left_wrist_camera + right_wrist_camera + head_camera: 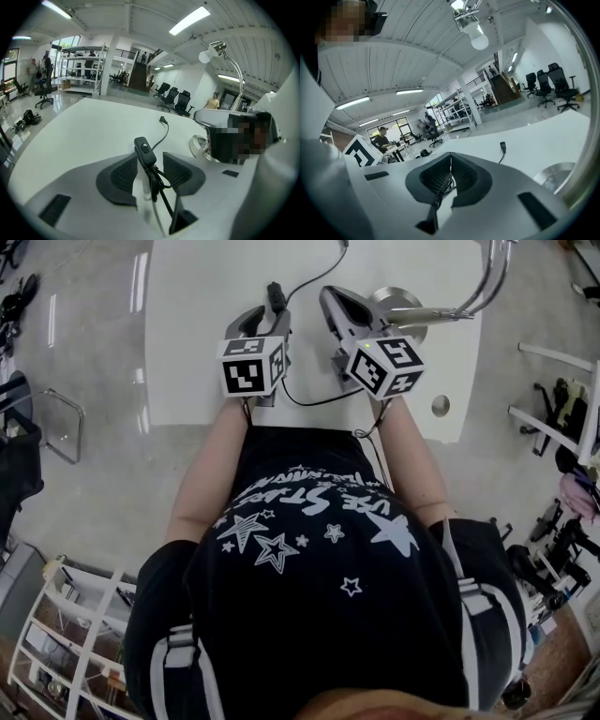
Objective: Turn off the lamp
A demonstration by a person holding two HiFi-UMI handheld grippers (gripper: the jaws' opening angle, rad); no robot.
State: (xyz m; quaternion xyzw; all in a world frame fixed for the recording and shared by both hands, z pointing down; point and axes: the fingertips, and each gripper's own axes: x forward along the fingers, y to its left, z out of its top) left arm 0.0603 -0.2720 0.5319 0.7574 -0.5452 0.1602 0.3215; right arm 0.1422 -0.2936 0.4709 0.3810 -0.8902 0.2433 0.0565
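Left gripper released, its jaws apart around the cord switch; right gripper clenched on the cord

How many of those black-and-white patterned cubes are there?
2. One marker cube sits on the left gripper. The other sits on the right gripper, next to the lamp's base. No others show in any view.

Right claw tips together, black cord between its pads, lamp bulb overhead.
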